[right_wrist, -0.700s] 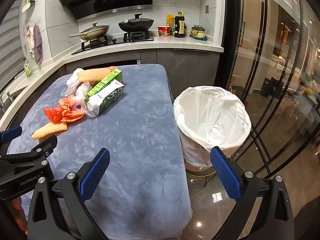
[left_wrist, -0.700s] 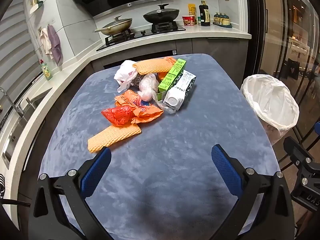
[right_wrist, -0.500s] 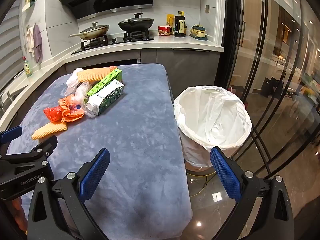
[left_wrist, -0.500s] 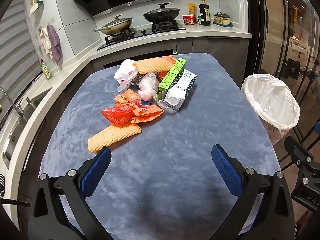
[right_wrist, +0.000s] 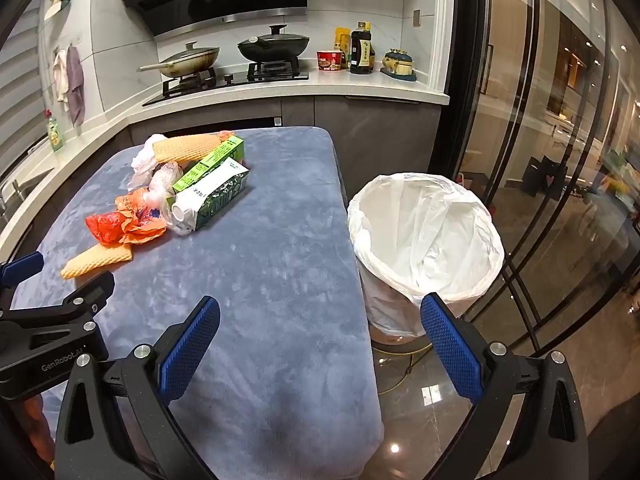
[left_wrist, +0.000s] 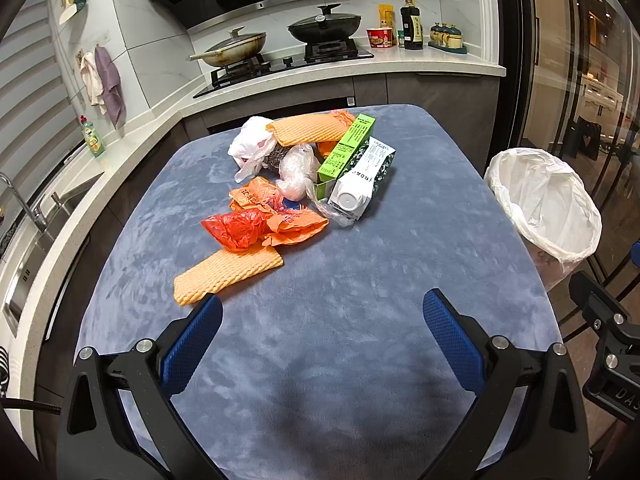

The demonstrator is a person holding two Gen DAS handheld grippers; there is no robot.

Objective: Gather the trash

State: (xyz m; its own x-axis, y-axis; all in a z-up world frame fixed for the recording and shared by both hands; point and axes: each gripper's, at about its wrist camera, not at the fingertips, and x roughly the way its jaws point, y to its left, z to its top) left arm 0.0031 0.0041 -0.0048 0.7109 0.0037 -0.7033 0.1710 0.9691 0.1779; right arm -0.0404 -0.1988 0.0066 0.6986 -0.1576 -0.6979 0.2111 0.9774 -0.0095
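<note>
Trash lies heaped at centre frame on a blue-grey plush-covered table (left_wrist: 360, 320) in the left wrist view. From the left: a ribbed orange foam sheet (left_wrist: 228, 270), a crumpled red-orange plastic bag (left_wrist: 240, 230), a clear knotted plastic bag (left_wrist: 296, 174), a green cardboard box (left_wrist: 346, 148) and a white-capped drink carton (left_wrist: 360, 184) on its side. At right stands a white-lined waste bin (right_wrist: 424, 240), just beside the table. Left gripper (left_wrist: 322, 320) and right gripper (right_wrist: 320, 322) hover with fingers spread wide, holding nothing. Bags and foam look light and limp, best pinched at a fold; the carton seems stiffer, best taken across its flat sides.
</note>
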